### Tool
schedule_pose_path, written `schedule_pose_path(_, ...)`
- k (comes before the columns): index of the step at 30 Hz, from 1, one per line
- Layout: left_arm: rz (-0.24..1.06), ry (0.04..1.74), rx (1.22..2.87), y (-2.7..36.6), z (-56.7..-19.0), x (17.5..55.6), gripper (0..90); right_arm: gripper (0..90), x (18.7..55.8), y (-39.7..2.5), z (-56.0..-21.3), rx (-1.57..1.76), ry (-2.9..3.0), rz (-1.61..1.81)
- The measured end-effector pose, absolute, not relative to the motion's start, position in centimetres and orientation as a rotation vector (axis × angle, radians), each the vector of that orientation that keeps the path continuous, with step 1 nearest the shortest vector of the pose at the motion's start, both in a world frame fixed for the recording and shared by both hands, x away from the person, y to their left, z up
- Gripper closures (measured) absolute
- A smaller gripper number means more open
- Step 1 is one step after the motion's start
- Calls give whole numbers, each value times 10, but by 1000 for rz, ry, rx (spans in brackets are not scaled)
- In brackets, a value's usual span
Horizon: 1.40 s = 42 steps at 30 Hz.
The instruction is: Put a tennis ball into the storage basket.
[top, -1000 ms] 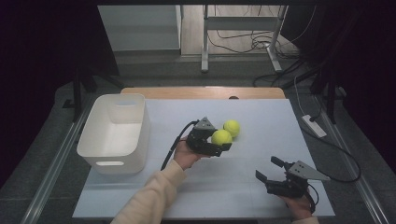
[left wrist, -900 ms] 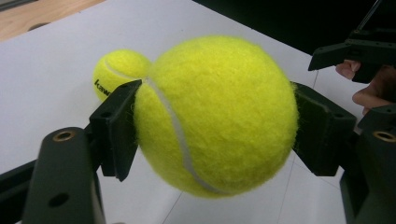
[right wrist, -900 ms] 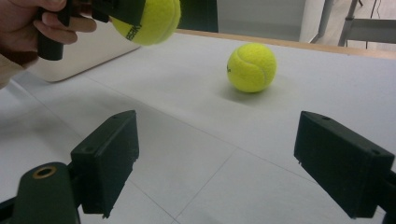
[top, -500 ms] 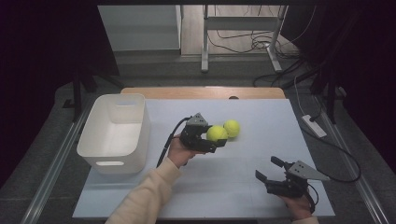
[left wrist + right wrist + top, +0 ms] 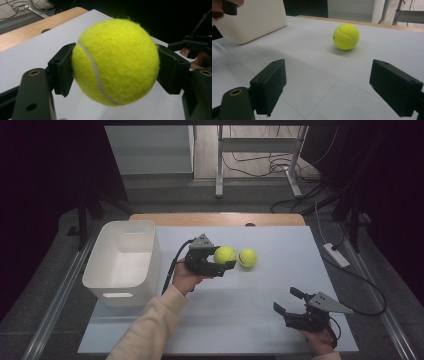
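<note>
The held ball (image 5: 225, 254) had been carried toward nine o'clock, clamped in the left gripper (image 5: 223, 260); the right gripper (image 5: 287, 303) was spread wide, empty.

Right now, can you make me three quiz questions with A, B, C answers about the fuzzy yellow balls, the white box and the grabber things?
1. Where is the white plastic bin?
A. At the table's left side
B. At the table's right side
C. On the floor

2. How many fuzzy yellow tennis balls are there?
A. One
B. Two
C. Four

3. What is the left gripper doing?
A. Hanging open with nothing in it
B. Squeezing a ball between its jaws
C. Resting inside the bin

Answers:
1. A, because in the high view the bin stands at the left edge of the pale table.
2. B, because one held ball is in the gripper and one loose ball lies on the table beside it.
3. B, because the left gripper view shows both black jaws pressed against the ball's sides, while the right gripper stands open.
</note>
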<state>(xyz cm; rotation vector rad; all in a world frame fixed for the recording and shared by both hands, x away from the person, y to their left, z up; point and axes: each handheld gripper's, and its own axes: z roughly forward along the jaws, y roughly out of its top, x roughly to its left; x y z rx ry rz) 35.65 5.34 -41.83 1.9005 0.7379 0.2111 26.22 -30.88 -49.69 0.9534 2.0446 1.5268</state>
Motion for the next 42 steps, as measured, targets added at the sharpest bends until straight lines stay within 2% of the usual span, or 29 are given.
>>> schedule_pose_path(42, 387, 807, 1838, 98, -380, 360, 266, 142, 263, -306, -498, 945, 2050, 1532)
